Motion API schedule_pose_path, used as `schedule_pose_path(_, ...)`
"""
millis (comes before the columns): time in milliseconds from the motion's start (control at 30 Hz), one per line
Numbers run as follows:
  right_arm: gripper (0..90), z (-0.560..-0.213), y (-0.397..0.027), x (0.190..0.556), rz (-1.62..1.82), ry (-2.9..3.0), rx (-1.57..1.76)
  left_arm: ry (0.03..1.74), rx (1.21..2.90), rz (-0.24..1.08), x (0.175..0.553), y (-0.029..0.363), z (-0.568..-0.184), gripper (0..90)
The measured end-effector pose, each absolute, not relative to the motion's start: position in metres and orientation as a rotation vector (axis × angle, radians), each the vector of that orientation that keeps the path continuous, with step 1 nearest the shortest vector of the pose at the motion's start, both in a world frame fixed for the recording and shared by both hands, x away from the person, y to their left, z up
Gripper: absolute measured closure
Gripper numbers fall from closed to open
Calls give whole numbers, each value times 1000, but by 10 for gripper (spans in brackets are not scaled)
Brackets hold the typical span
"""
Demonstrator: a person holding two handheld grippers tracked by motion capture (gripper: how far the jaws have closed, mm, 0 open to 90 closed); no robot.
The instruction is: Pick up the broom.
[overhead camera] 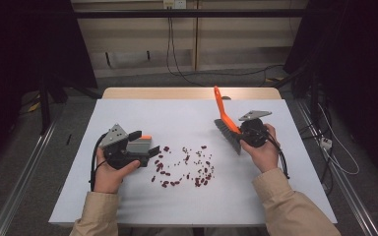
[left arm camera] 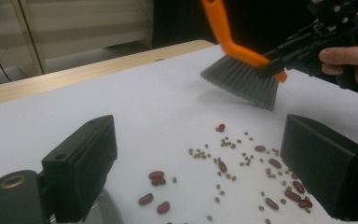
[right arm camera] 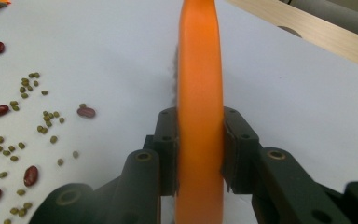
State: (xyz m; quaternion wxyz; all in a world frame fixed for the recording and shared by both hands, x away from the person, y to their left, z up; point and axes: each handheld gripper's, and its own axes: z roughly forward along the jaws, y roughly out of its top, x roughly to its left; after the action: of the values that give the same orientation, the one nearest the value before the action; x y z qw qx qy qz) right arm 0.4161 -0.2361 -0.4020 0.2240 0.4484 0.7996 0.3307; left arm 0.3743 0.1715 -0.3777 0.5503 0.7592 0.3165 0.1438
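Observation:
Red and small green beans (overhead camera: 184, 164) (left arm camera: 242, 163) (right arm camera: 18, 116) lie scattered on the white table sheet (overhead camera: 177, 115). My right gripper (overhead camera: 237, 132) (right arm camera: 200, 121) (left arm camera: 279, 60) is shut on the orange handle of a brush (overhead camera: 221, 105) (right arm camera: 200, 70) (left arm camera: 228, 37). Its grey bristles (overhead camera: 228, 136) (left arm camera: 242, 81) hang just right of the beans, slightly above the sheet. My left gripper (overhead camera: 145, 143) (left arm camera: 200, 135) sits left of the beans, its jaws wide apart with only sheet and beans between them. In the high view a grey piece with an orange tip (overhead camera: 139, 145) lies at this gripper; I cannot tell what it is.
The wooden table edge (overhead camera: 187, 93) runs along the far side beyond the sheet. Cables (overhead camera: 177, 64) trail on the floor behind, and metal rails (overhead camera: 24, 172) flank the table. The person's sleeves (overhead camera: 290, 206) come in at the bottom.

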Motion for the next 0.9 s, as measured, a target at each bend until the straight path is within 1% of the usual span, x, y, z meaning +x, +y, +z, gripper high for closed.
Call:
schedule_pose_path(400,698,-414,-215,423,975,2197,1227,757,1785,339,373,175,-379,108)
schedule_pose_path(600,659,-419,-211,424,1028,2187,1234,760,1778,340,373,176,-379,108)
schedule_pose_path(767,692,-424,-201,424,1014,2207,1201,766,1775,347,373,179,-378,108)
schedule_pose_path(900,694,-426,-194,421,1016,2195,1208,770,1769,349,373,181,-378,108)
